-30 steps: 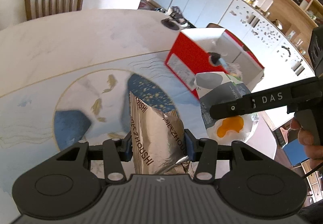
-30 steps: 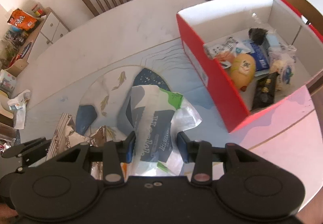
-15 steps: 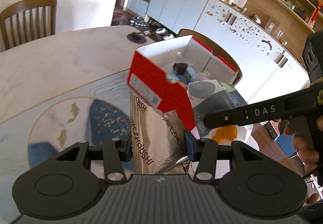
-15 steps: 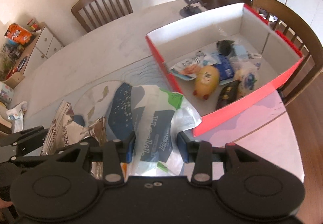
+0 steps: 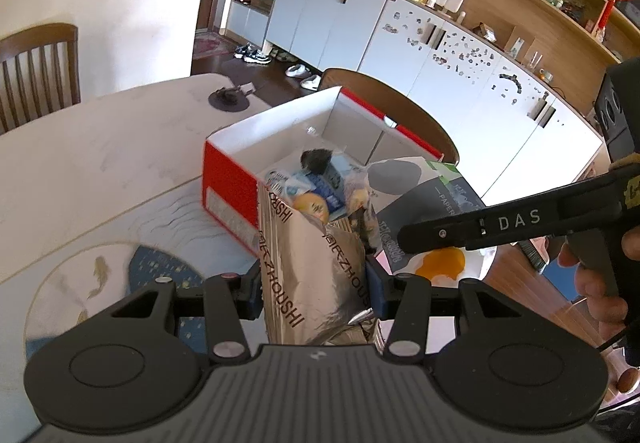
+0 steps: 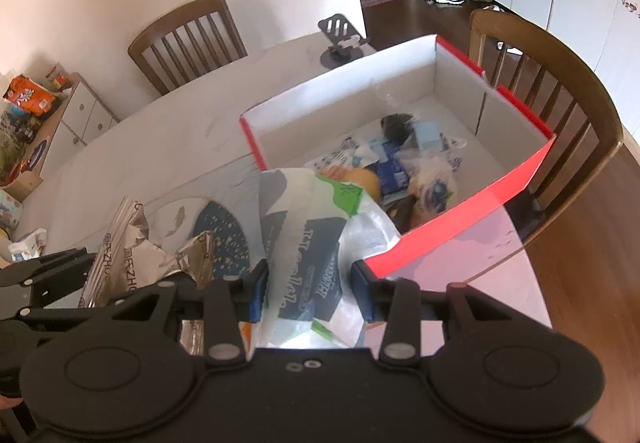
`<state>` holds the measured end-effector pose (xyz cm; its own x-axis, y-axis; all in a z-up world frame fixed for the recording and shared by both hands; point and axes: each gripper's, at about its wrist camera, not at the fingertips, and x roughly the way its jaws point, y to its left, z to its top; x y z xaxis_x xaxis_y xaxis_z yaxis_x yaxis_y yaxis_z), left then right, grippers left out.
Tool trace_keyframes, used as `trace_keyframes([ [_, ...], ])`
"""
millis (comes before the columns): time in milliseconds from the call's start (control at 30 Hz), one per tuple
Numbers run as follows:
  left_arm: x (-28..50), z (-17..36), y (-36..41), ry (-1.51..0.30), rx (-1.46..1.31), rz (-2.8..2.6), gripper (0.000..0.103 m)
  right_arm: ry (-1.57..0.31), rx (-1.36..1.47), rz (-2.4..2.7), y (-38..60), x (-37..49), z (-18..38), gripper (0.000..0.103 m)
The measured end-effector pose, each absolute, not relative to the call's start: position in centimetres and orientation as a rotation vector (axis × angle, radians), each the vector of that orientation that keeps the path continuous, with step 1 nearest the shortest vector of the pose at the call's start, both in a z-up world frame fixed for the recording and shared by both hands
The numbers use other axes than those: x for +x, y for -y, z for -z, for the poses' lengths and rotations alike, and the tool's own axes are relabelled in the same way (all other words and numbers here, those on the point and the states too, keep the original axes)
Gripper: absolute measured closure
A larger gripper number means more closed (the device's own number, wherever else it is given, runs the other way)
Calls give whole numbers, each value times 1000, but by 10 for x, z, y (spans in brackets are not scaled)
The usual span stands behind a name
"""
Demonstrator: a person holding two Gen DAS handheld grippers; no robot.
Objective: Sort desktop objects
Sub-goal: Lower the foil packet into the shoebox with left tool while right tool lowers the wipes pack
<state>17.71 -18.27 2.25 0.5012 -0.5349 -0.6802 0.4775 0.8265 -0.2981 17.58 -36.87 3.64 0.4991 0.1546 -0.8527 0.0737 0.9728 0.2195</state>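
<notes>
Both packets now nearer red box (image 6: pixel 460 211) — left gripper (image 5: pixel 314 289) clamping foil bag (image 5: pixel 316 275), right gripper (image 6: pixel 310 291) clamping tissue pack (image 6: pixel 308 243).

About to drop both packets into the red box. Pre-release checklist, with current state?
1. Left gripper shut on silver foil bag: ok.
2. Right gripper shut on tissue pack: ok.
3. Red box open-topped, with free floor at its far end: ok.
4. Tissue pack fully over box opening: not ok, only its tip crosses the near wall.
5. Foil bag over opening: cannot tell.
</notes>
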Motion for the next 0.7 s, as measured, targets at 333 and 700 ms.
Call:
trace_keyframes([
  [333,200,-27,220,-838,-61,615,56,-1033,225,-36,407,192,-40,62],
  [700,223,-29,256,-846,-39,615,56,-1013,237,-37,442,215,-42,61],
])
